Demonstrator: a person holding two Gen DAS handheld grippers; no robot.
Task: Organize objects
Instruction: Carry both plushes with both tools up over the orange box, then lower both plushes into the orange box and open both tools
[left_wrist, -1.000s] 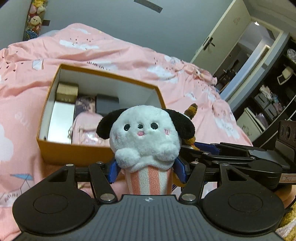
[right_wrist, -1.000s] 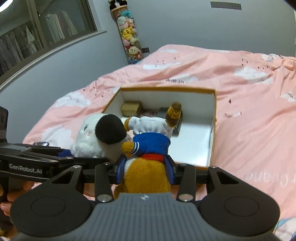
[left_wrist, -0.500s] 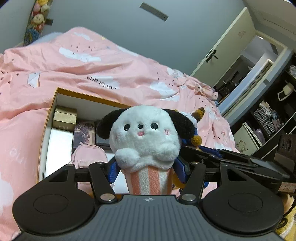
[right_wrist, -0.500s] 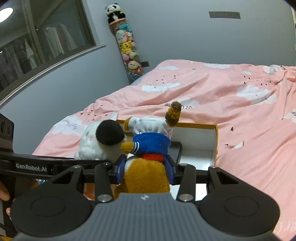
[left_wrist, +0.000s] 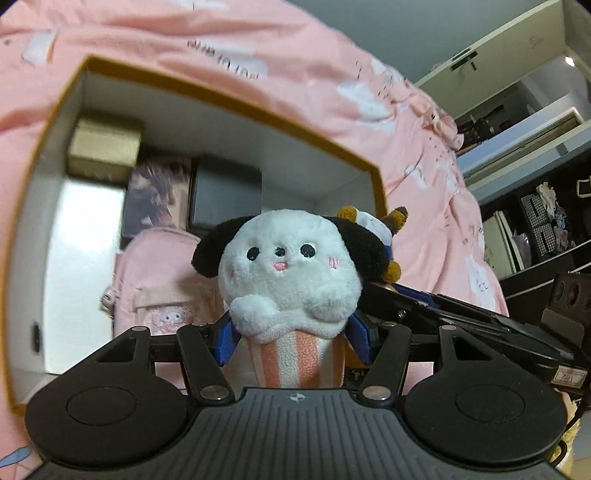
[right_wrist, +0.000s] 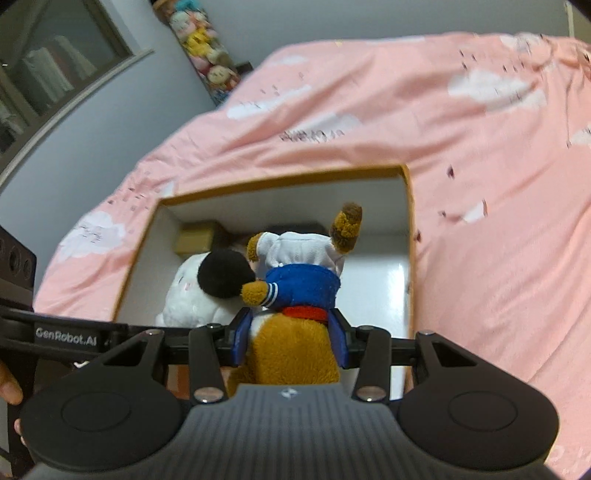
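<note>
My left gripper (left_wrist: 291, 338) is shut on a white plush dog (left_wrist: 291, 273) with black ears and a pink-striped cup base, held upright over the open orange box (left_wrist: 229, 107). My right gripper (right_wrist: 291, 339) is shut on a brown plush toy (right_wrist: 295, 332) in a blue and white sailor top, held over the same box (right_wrist: 280, 181). The two toys are side by side and touch. The white dog also shows in the right wrist view (right_wrist: 195, 295), and the brown toy's cap peeks out behind the dog in the left wrist view (left_wrist: 369, 221).
Inside the box lie a gold box (left_wrist: 103, 147), a dark box (left_wrist: 225, 195), a purple printed item (left_wrist: 155, 195) and a pink pouch (left_wrist: 162, 288). The box sits on a pink cloud-print bedspread (right_wrist: 480, 184). Shelves (left_wrist: 546, 221) stand to the right; hanging plush toys (right_wrist: 203, 44) are by the wall.
Both grippers have moved forward and tilted down over the box with their toys still held. The box interior now fills much more of both views.
</note>
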